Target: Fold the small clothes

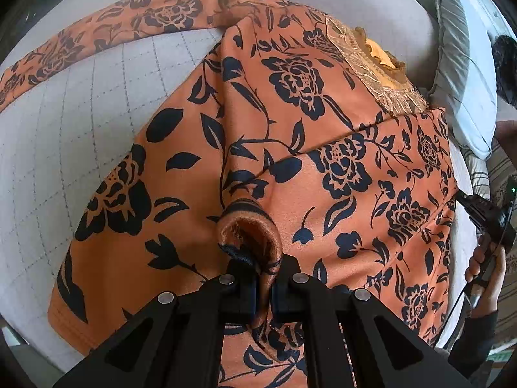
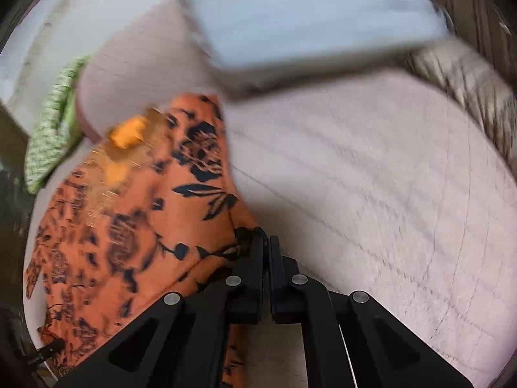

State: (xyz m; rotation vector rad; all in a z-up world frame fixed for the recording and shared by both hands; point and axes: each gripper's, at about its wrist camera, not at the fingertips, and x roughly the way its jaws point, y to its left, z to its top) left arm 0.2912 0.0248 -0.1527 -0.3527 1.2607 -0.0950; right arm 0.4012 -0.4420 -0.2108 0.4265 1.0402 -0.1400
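Right at our left hand-held gripper [image 1: 264, 286] the jaws are clamped on a rolled bunch of the orange flowered top [image 1: 290, 148], a hem or cuff end curling up between the fingers. From that pinch the top runs straight away from us, its long axis heading forward toward the lace collar [image 1: 371, 64] at the far end, with one sleeve [image 1: 97, 42] stretched off to the far left across the quilted bed [image 1: 80, 129]. Our right hand-held gripper [image 2: 265, 258] looks pressed shut on an edge of the same top, though that view is blurred and we judge the hold rather than see it cleanly. From the right side the cloth lies all to the left, bare bed to the right. So the left hand sits nearer the body of the top; we reckon the next fold carries forward along that axis. Beyond lie a pillow [image 1: 458, 74] and something green [image 2: 51, 142].
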